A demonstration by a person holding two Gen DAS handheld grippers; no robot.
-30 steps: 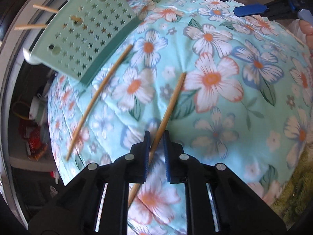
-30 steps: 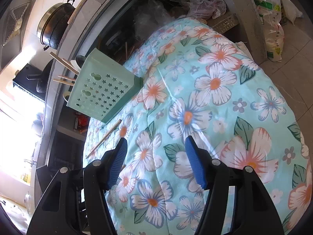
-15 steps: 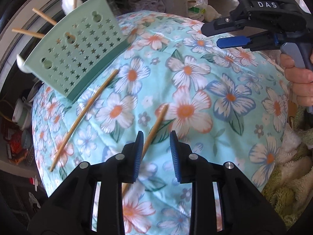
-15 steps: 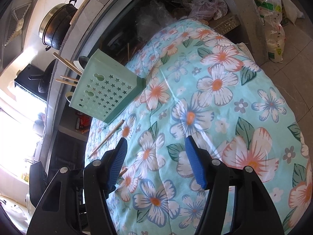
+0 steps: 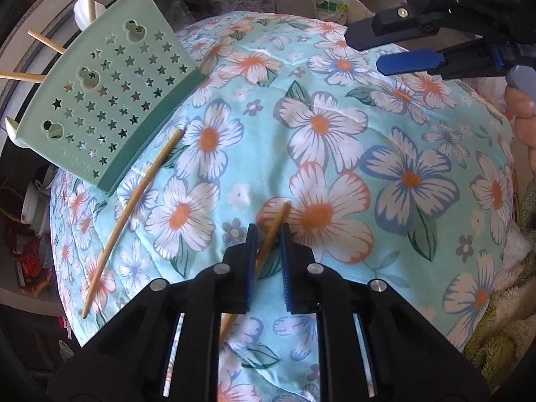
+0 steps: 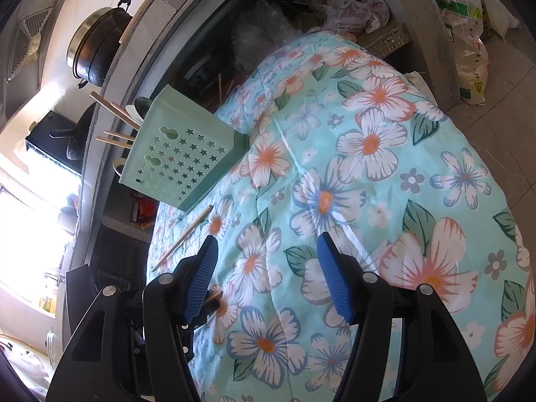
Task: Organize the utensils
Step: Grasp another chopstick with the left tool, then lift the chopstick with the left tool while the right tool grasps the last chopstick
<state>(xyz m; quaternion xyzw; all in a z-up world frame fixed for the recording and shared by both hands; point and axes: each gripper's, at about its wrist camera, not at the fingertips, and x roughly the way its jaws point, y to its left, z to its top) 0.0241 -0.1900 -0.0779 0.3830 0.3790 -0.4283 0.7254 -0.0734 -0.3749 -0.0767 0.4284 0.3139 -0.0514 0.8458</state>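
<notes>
A wooden chopstick (image 5: 275,222) lies slantwise on the floral cloth between the blue pads of my left gripper (image 5: 268,231). Its jaws are closing and the pads pinch the stick near its far end. A second chopstick (image 5: 134,214) rests on the cloth to the left, its far tip by the mint-green star-holed utensil holder (image 5: 110,100). That holder lies tilted at the cloth's back left with several chopsticks and a white spoon poking out of it. My right gripper (image 6: 266,244) hovers open over the cloth with nothing in it, and the left wrist view shows the right gripper (image 5: 365,52) at upper right.
The floral cloth (image 5: 402,181) covers a rounded table. A hand (image 5: 522,114) grips the right tool's handle. A black pot (image 6: 93,50) sits on the counter behind. Plastic bags (image 6: 469,33) stand on the floor at the far side. A green towel (image 5: 502,335) lies at the right edge.
My left gripper opened, slid along the chopstick toward its far end and closed on it again. The right gripper stayed still.
</notes>
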